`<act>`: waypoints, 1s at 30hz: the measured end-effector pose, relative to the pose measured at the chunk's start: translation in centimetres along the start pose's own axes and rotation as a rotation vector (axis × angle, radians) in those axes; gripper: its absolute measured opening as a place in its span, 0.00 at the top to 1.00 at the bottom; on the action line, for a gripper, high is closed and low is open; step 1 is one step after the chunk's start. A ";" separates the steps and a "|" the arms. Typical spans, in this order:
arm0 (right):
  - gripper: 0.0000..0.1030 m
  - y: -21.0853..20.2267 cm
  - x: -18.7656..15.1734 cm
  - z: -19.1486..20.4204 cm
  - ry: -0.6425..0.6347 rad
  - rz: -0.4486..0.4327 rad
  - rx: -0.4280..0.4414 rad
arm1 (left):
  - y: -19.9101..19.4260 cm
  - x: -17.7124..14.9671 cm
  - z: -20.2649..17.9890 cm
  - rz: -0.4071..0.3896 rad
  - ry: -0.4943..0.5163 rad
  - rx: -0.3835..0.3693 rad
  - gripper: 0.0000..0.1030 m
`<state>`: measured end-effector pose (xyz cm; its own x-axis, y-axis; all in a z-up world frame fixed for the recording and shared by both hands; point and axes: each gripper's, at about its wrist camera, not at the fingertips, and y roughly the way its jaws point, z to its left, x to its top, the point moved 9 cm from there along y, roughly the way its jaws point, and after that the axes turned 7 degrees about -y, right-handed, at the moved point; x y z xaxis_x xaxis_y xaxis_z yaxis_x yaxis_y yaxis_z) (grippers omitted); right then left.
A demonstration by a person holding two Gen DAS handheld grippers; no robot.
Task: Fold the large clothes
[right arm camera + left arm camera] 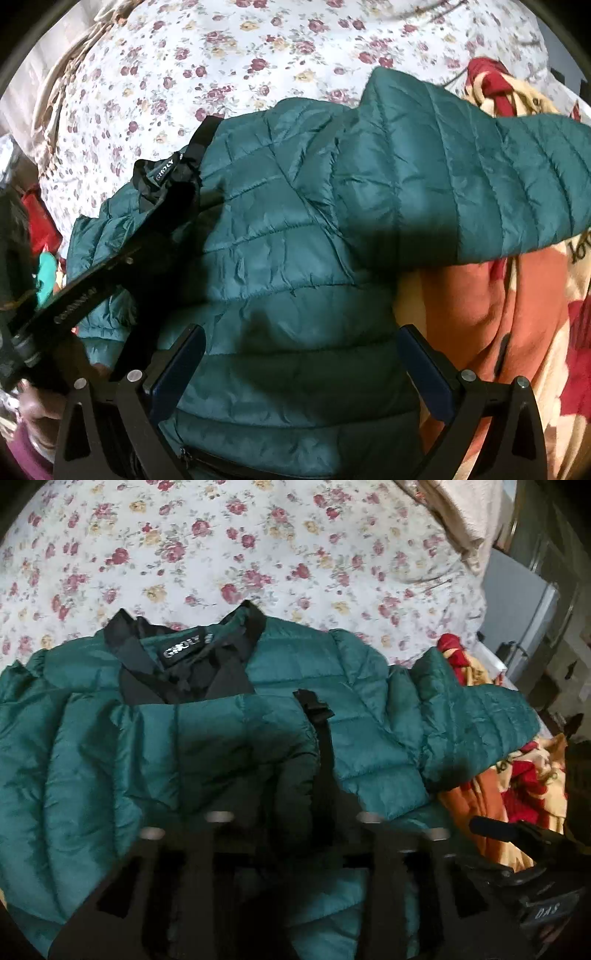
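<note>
- The green puffy jacket [207,716] lies on the bed [221,554], front up, collar [184,653] toward the far side. It's spread flat, prob so it can be folded.
- One sleeve is already over the chest w/ its dark cuff [291,775] near the middle. The other sleeve [480,184] sticks out sideways over the red and orange blanket [517,332].
- Left gripper [291,819] hangs just over the folded sleeve. Its fingers are apart, nothing between them, so I think it let go there.
- Right gripper [299,369] is over the jacket's lower part. Its fingers [181,373] are wide apart and hold nothing.
- Room: lots of bare flowery bed past the collar. The blanket side is crowded and lumpy. The bed edge is close on that side, so that sleeve should prob come inward.
</note>
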<state>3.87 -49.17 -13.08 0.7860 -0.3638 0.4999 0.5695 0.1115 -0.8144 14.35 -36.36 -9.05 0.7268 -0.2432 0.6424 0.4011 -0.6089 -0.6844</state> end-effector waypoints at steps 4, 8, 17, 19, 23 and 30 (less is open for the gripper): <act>0.01 -0.7 0.2 0.1 -0.005 -0.012 0.007 | -2.7 0.7 0.0 -0.026 -0.037 -0.096 0.30; 0.01 -1.3 0.9 2.1 -0.037 -0.026 0.049 | -7.4 1.7 1.4 -0.066 -0.031 -0.088 0.29; 0.01 2.5 3.8 9.4 -0.156 -0.021 0.081 | -13.4 1.9 10.9 -0.148 0.035 0.249 0.29; 0.06 4.8 4.3 10.4 -0.137 0.010 0.104 | -13.4 1.5 13.8 -0.138 -0.001 0.316 0.29; 0.65 7.7 4.6 11.3 -0.169 0.059 0.083 | -12.5 0.9 18.1 -0.130 -0.079 0.395 0.29; 0.76 4.7 8.8 9.7 -0.287 -0.118 -0.113 | -7.7 0.1 21.4 -0.053 -0.139 0.438 0.29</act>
<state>15.79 -42.84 -9.61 0.7608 -0.0908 0.6426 0.6433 -0.0257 -0.7652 23.24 -15.55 -11.05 0.7551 -0.0983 0.6482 0.6156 -0.2341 -0.7525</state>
